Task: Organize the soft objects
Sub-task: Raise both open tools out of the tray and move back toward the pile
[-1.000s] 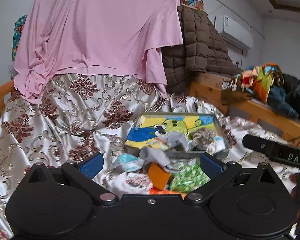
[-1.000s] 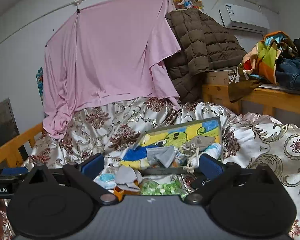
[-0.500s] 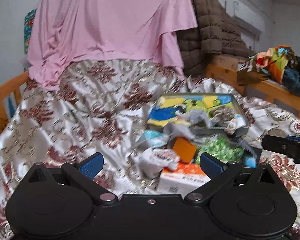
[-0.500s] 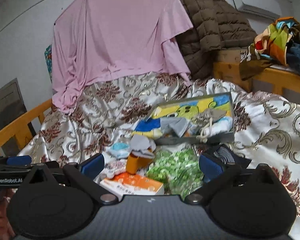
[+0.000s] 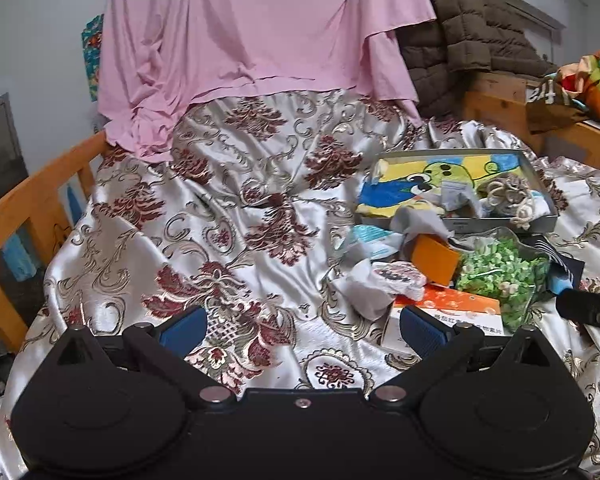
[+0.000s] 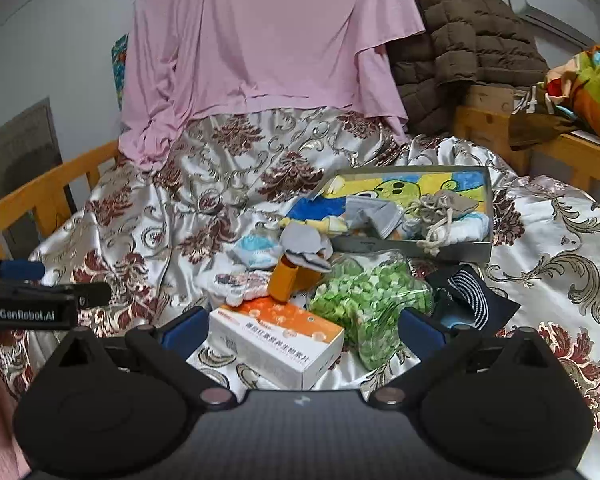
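Both my left gripper (image 5: 302,330) and right gripper (image 6: 302,330) hang with jaws spread wide and empty above the patterned bedspread (image 5: 228,216). The soft items lie in a heap just before the tray (image 6: 452,250): a grey sock (image 6: 306,246), a striped dark sock (image 6: 474,296) and a bag of green pieces (image 6: 370,300), beside a stiff carton (image 6: 276,338). I judge the socks light, limp and easily bunched, so pinch a raised fold at mid-length; the bag looks slippery and is best taken by its gathered top.

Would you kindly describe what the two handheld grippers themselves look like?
Both are matte black, each with two round housings and silver pivot screws, ending in blue ribbed pads. The left gripper bears white "GenRobot.AI" lettering on its side; the right gripper has a carbon-weave centre panel.
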Demonstrator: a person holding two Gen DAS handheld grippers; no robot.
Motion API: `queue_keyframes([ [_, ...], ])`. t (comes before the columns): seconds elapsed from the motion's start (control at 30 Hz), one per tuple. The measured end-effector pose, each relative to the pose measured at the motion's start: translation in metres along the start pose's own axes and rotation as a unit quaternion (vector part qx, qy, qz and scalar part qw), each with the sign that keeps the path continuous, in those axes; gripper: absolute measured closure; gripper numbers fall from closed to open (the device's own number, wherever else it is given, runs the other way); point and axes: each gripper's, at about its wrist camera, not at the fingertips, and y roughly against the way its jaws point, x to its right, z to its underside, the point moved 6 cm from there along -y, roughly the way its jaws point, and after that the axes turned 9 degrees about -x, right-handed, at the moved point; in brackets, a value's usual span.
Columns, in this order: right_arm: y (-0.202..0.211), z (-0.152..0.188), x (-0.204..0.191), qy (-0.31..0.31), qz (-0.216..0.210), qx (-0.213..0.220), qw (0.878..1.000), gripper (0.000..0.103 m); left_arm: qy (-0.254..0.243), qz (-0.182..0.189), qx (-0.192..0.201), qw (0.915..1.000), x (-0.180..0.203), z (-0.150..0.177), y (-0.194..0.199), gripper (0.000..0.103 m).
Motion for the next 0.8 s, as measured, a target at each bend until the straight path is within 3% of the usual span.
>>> queue_keyframes([
  [0.43, -0.012, 0.006, -0.025, 0.050, -0.003, -0.030, 0.998, 0.000, 0.039, -0.003, -0.055, 0.9977, -0.011, 0.004, -0.018, 0.001],
  [0.8, -0.032, 0.015, -0.044, 0.085, -0.016, -0.063, 0.994, 0.000, 0.069, 0.032, -0.094, 0.9926, -0.014, 0.004, -0.036, 0.001],
])
